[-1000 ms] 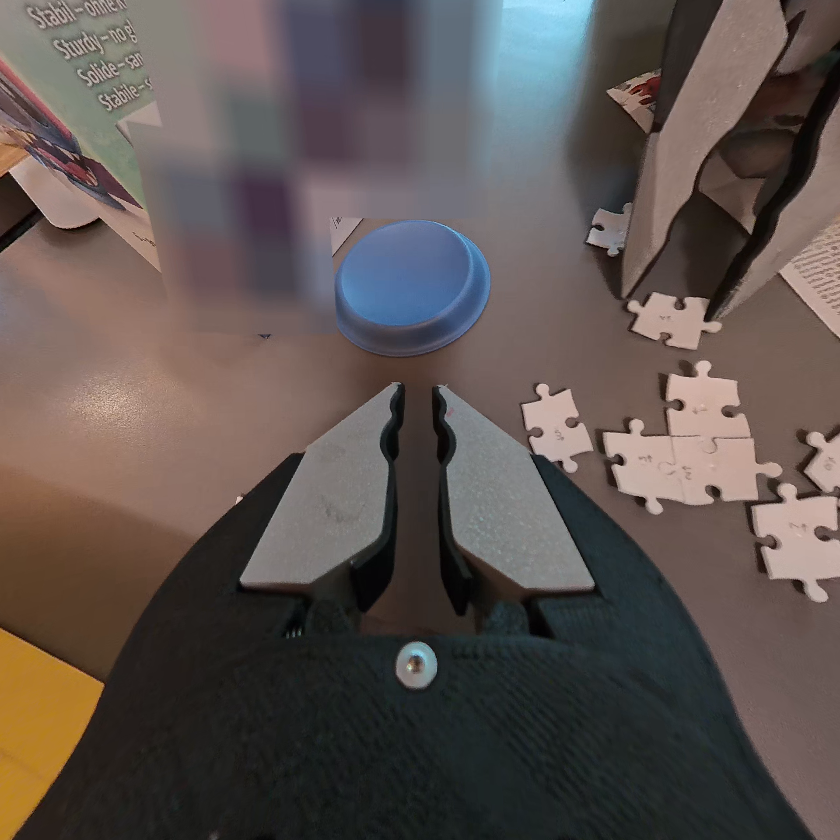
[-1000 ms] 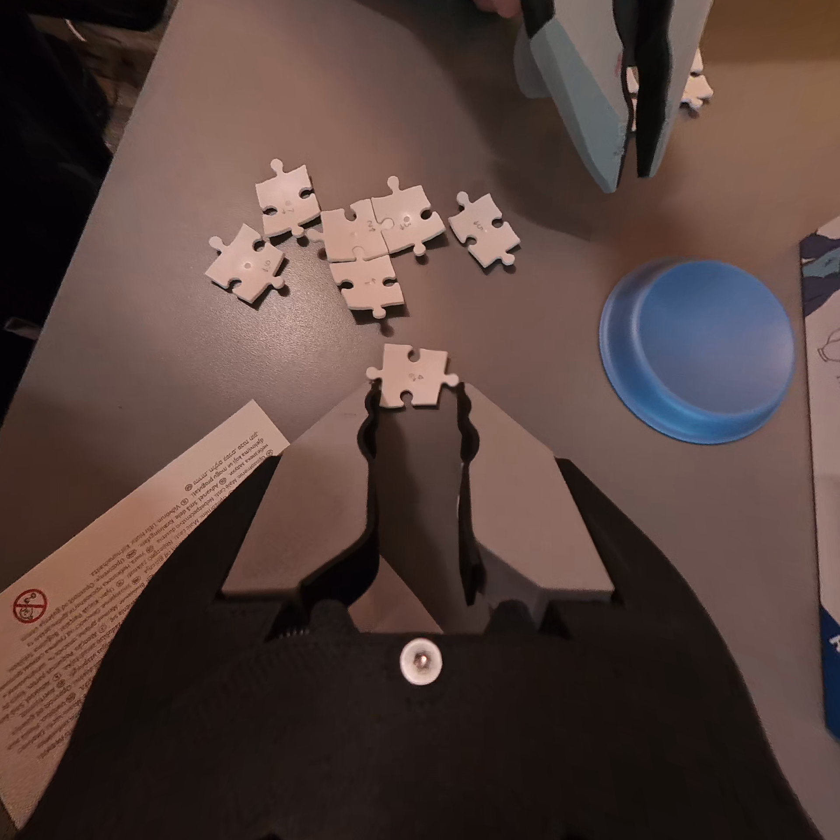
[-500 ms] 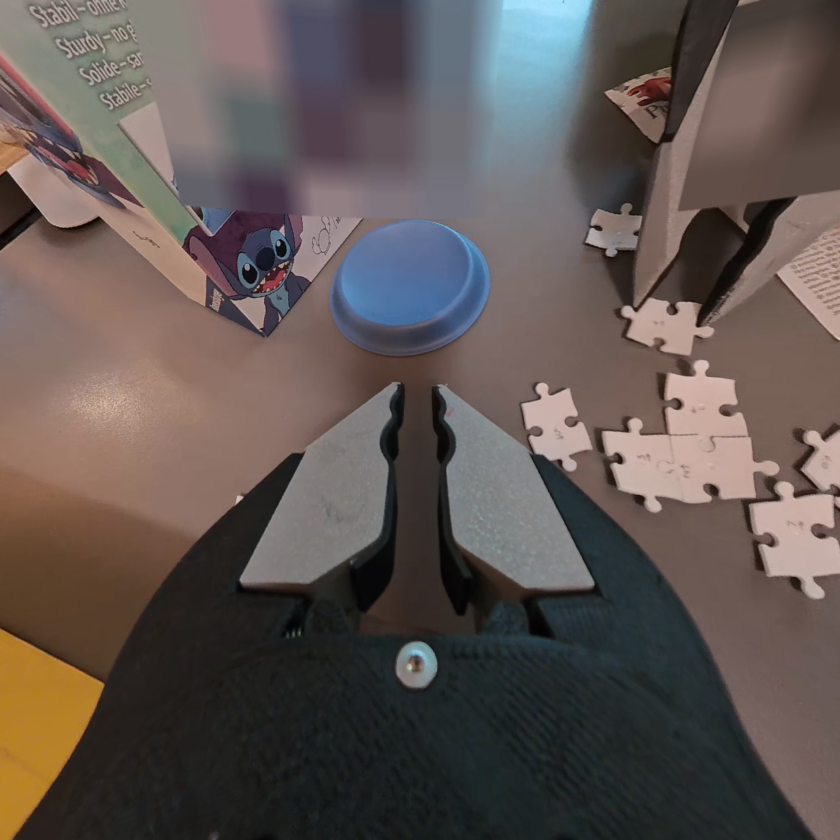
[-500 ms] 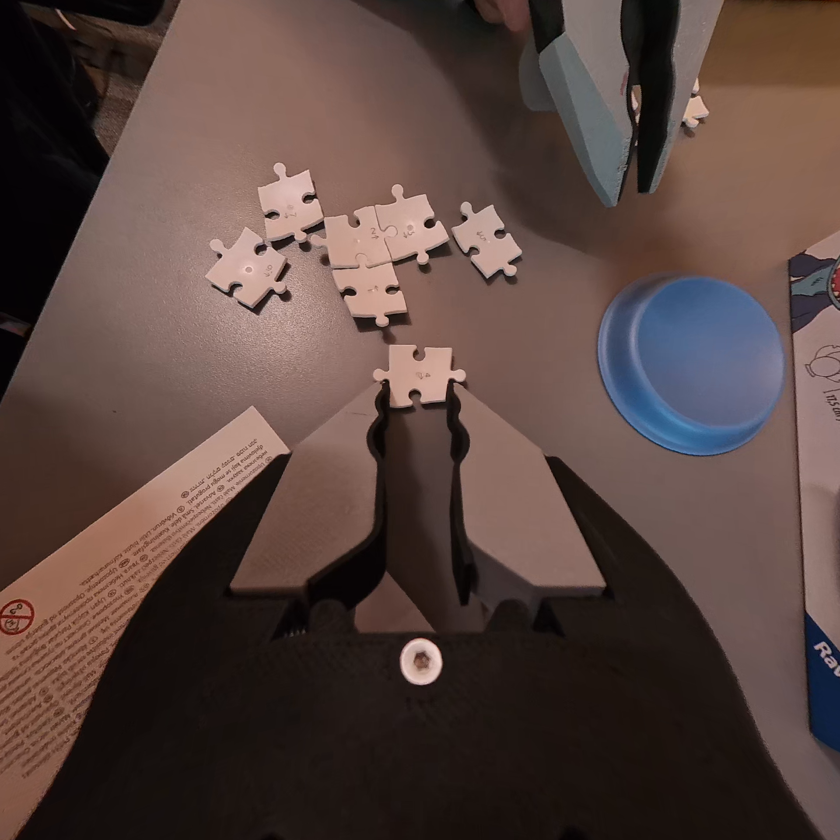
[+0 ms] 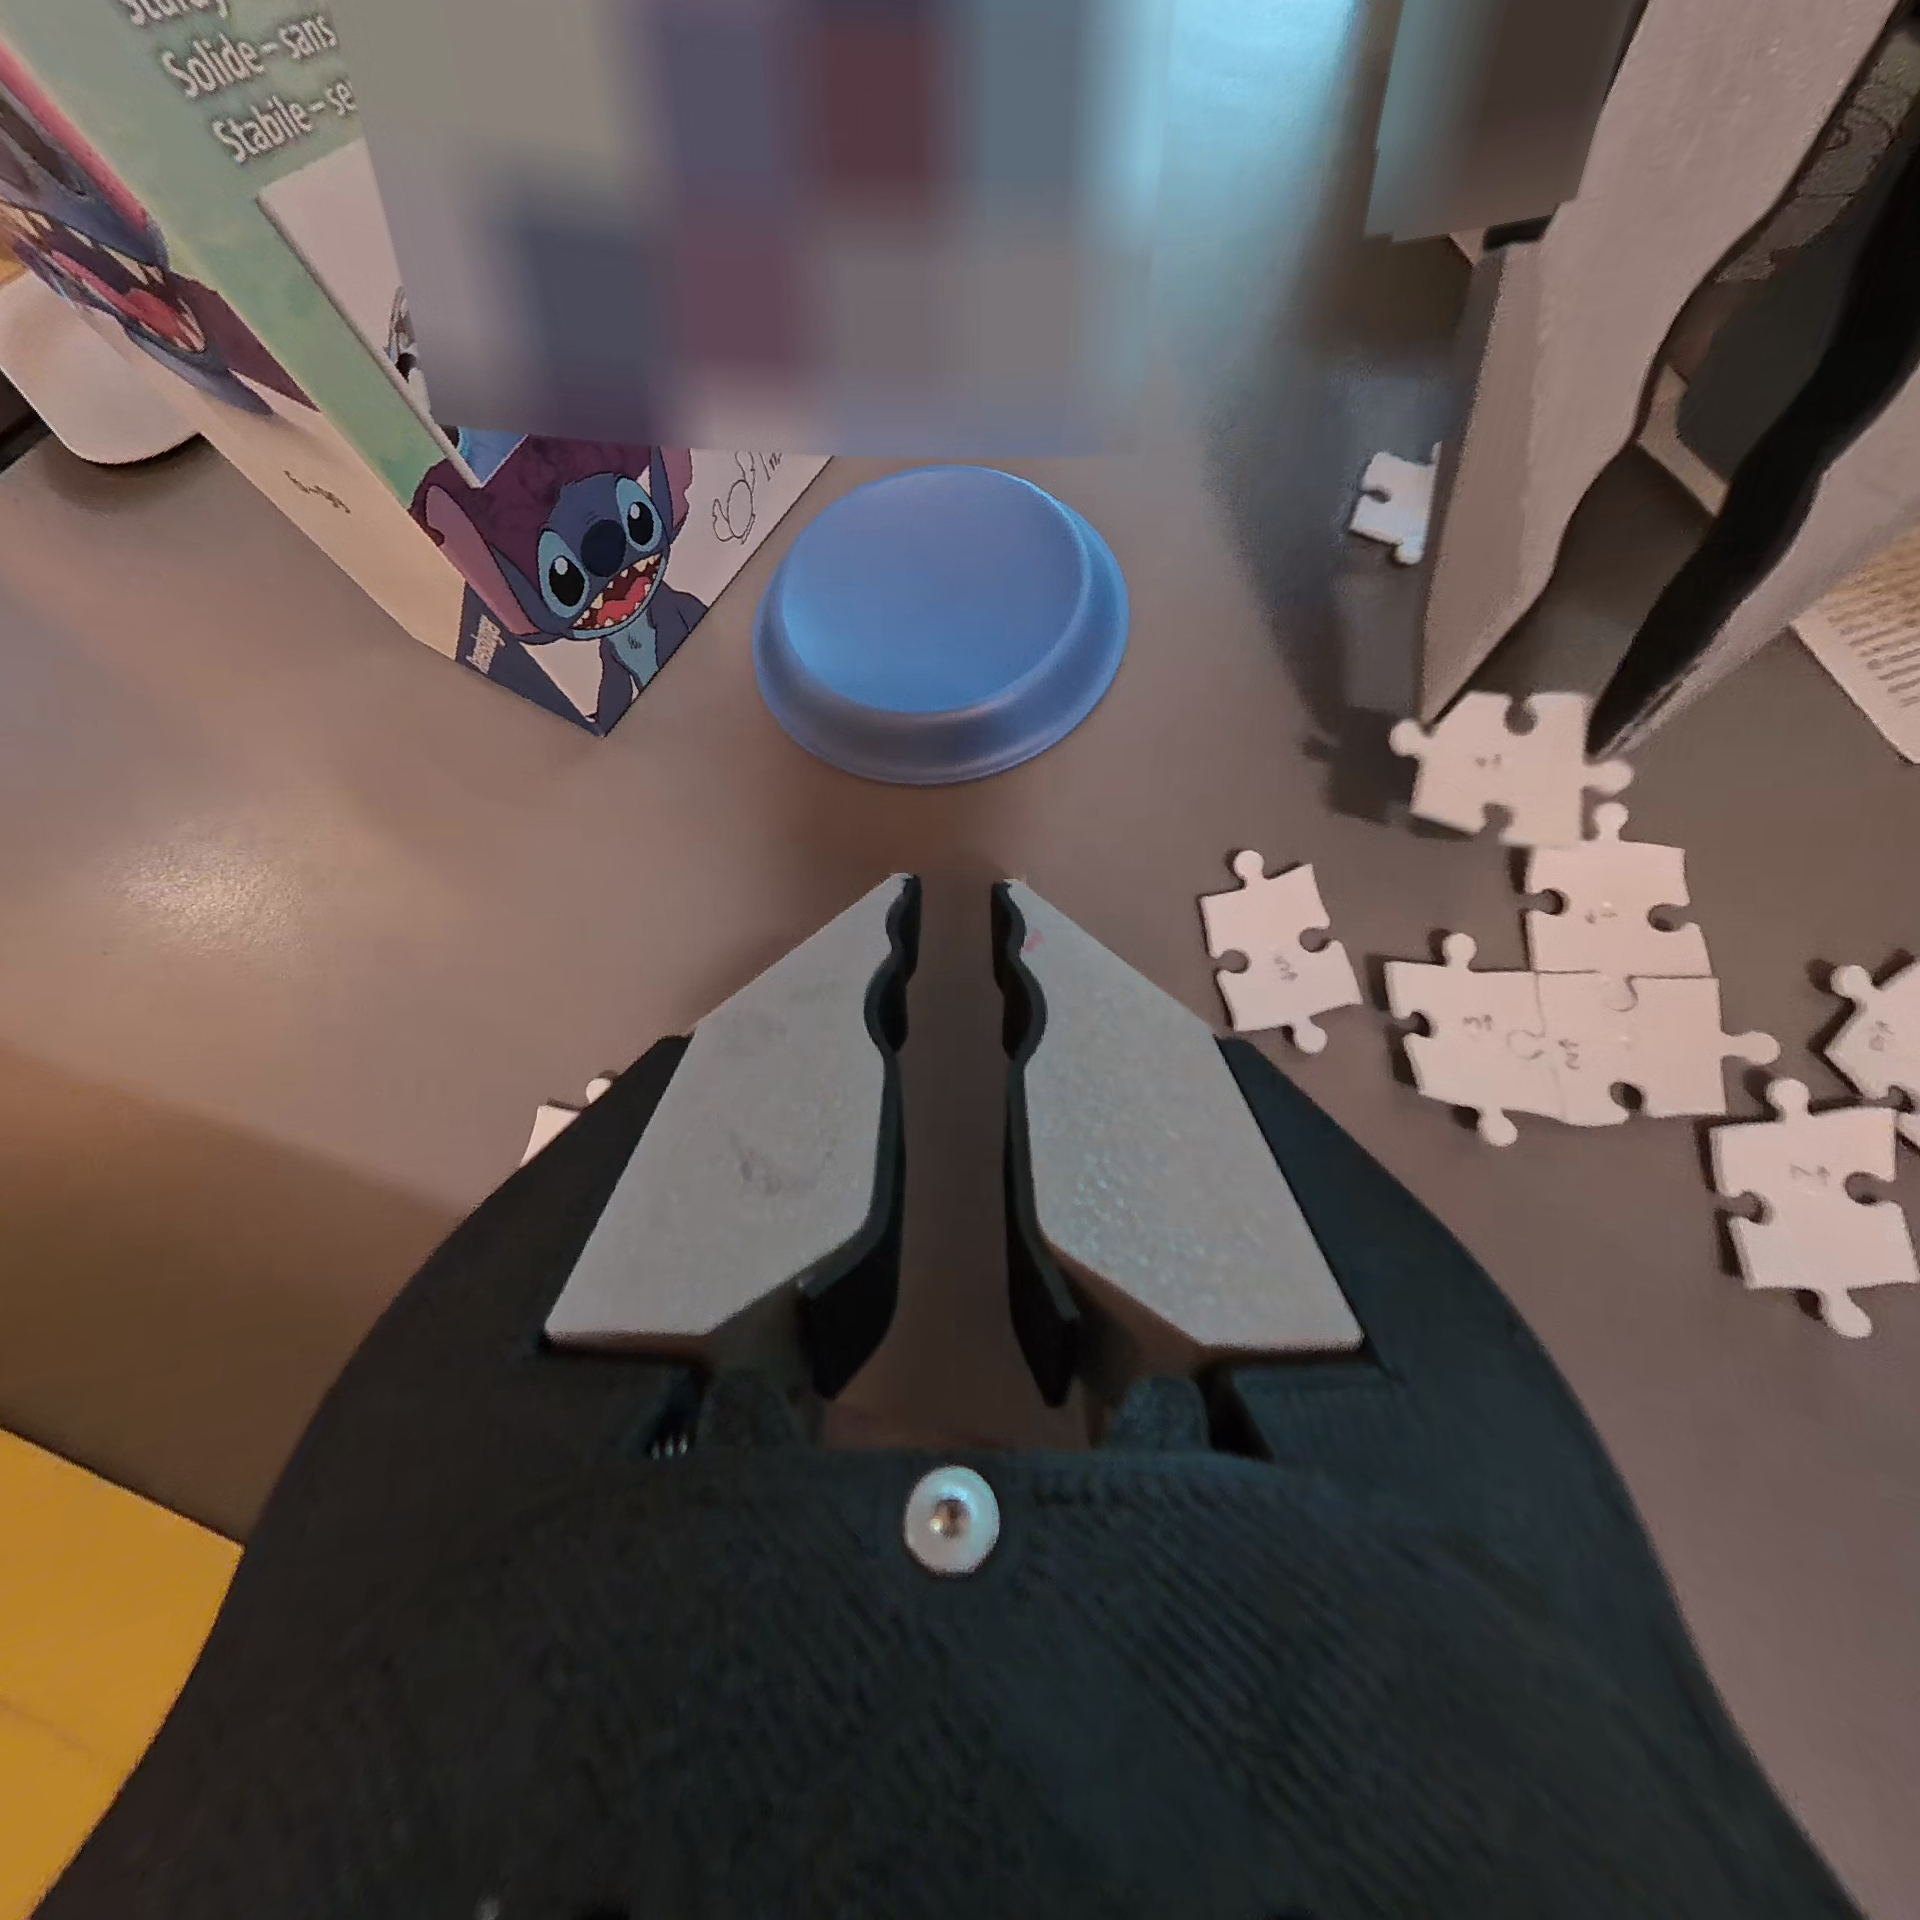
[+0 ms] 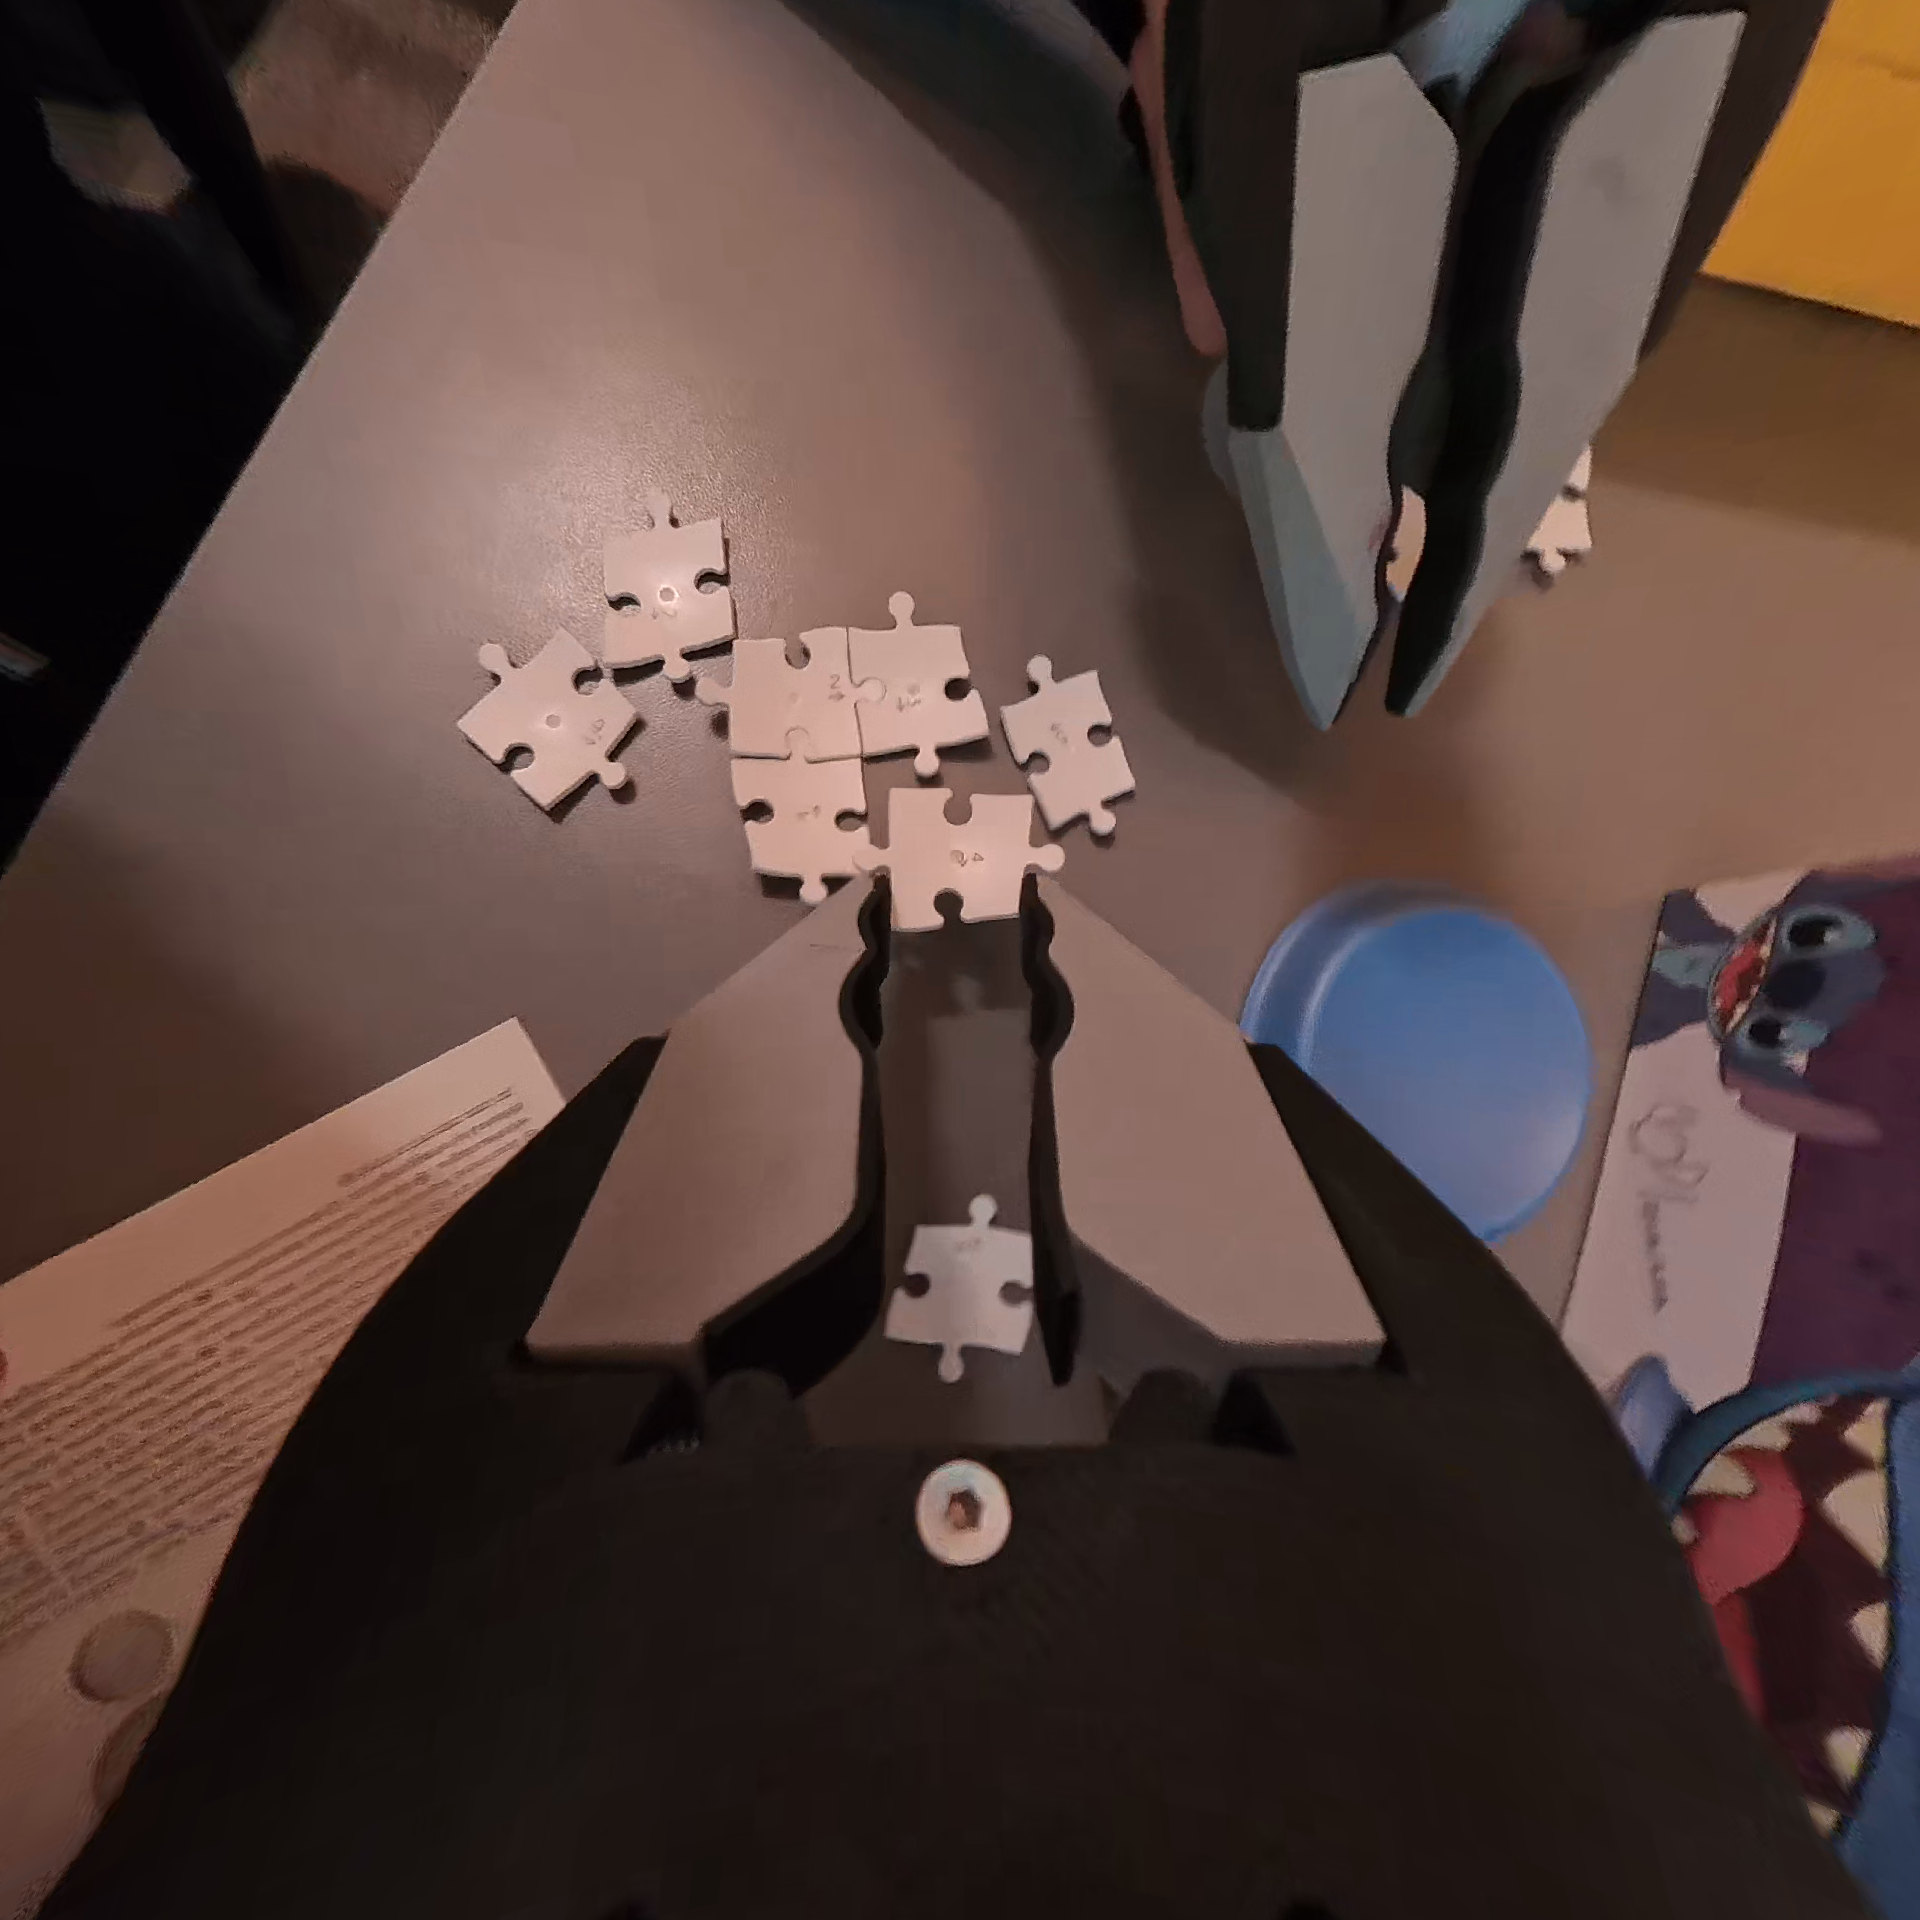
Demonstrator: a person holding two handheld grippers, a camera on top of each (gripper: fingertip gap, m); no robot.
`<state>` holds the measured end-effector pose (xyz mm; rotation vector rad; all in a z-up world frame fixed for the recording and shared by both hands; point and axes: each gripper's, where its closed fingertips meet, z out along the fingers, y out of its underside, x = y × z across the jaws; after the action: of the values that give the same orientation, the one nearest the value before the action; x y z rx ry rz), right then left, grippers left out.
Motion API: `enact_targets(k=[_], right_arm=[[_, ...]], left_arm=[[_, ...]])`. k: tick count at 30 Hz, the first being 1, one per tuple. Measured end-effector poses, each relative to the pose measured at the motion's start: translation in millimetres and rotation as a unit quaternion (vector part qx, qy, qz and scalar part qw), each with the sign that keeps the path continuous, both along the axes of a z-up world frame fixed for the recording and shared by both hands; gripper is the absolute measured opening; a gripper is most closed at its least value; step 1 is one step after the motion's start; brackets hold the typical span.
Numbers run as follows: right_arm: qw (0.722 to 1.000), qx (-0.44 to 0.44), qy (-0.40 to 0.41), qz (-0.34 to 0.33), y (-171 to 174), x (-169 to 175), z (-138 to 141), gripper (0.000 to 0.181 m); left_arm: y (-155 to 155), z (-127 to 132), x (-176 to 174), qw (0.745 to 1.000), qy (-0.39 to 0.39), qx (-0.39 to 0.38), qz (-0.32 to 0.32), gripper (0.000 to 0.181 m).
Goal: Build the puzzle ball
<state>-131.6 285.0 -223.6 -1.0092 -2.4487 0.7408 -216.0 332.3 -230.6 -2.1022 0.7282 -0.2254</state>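
White puzzle pieces lie face down on the grey table [image 6: 623, 312]. My right gripper [image 6: 956, 883] is shut on one puzzle piece [image 6: 956, 857] and holds it flat just above the table, next to a joined cluster of three pieces [image 6: 852, 717]. In the left wrist view the held piece [image 5: 1496, 764] casts a shadow below the right gripper [image 5: 1517, 727]. Another piece [image 6: 966, 1288] lies on the table under the right fingers. My left gripper [image 5: 956, 894] is shut, empty, and hovers before the blue dome-shaped stand [image 5: 940, 613]. The left gripper also shows in the right wrist view [image 6: 1371, 717].
A printed puzzle box [image 5: 343, 416] stands left of the blue stand [image 6: 1423, 1060]. A paper leaflet [image 6: 208, 1247] lies at the right gripper's left. Loose pieces [image 5: 1283, 961] lie right of the left gripper. A yellow surface [image 5: 83, 1610] shows at lower left.
My right gripper has closed on the single piece, lifted it and carried it toward the joined cluster. Another piece now shows beneath its fingers. The left gripper has barely moved.
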Motion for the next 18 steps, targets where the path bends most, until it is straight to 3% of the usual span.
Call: enact_targets(k=[18], right_arm=[[0.993, 0.046, -0.076, 0.080, -13, -10, -18, 0.022]], left_arm=[[-3, 6, 0, 1.000, -0.003, 0.005, -0.004, 0.012]])
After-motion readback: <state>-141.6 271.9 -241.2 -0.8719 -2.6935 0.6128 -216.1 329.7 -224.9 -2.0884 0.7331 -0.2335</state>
